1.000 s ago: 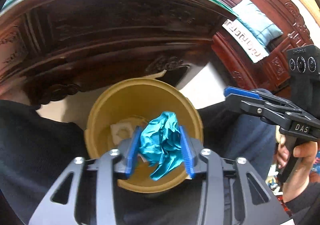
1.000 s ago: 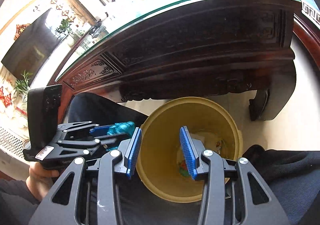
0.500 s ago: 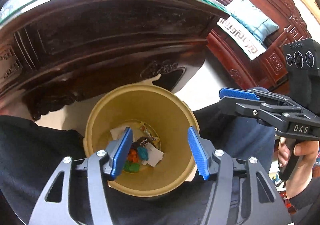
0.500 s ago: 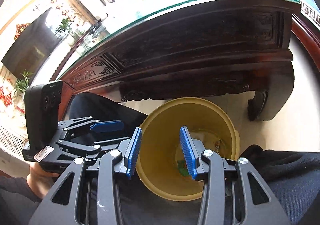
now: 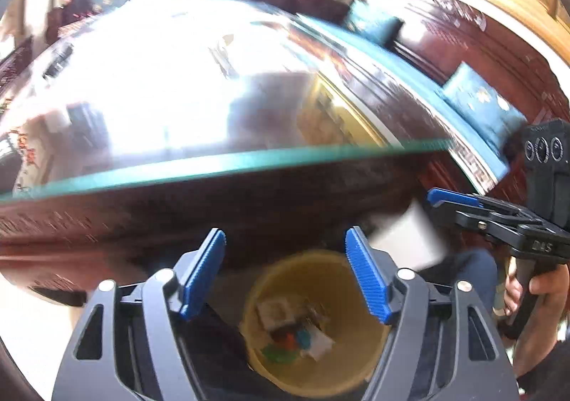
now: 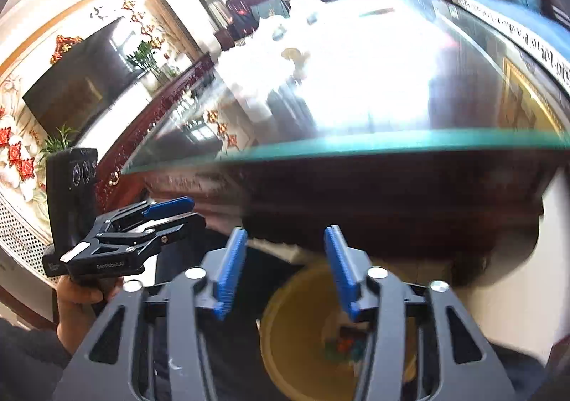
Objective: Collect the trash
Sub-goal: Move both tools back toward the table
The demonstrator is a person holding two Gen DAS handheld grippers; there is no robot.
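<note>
A yellow bin (image 5: 342, 297) stands on the floor in front of a dark carved table, with several scraps of trash (image 5: 295, 333) on its bottom. My left gripper (image 5: 285, 276) is open and empty, raised above the bin. My right gripper (image 6: 283, 271) is open and empty, also above the bin (image 6: 295, 337). Each gripper shows in the other's view: the right one (image 5: 463, 203) at the right, the left one (image 6: 167, 210) at the left.
The glass-topped wooden table (image 5: 213, 166) rises just ahead, its top (image 6: 356, 98) bright with glare. Small items far back on it are blurred. A wooden bench with blue cushions (image 5: 477, 98) stands to the right, a television (image 6: 71, 84) to the left.
The left gripper opened and dropped the blue crumpled wrapper into the bin. Both grippers then lifted and tilted up, bringing the tabletop into view.
</note>
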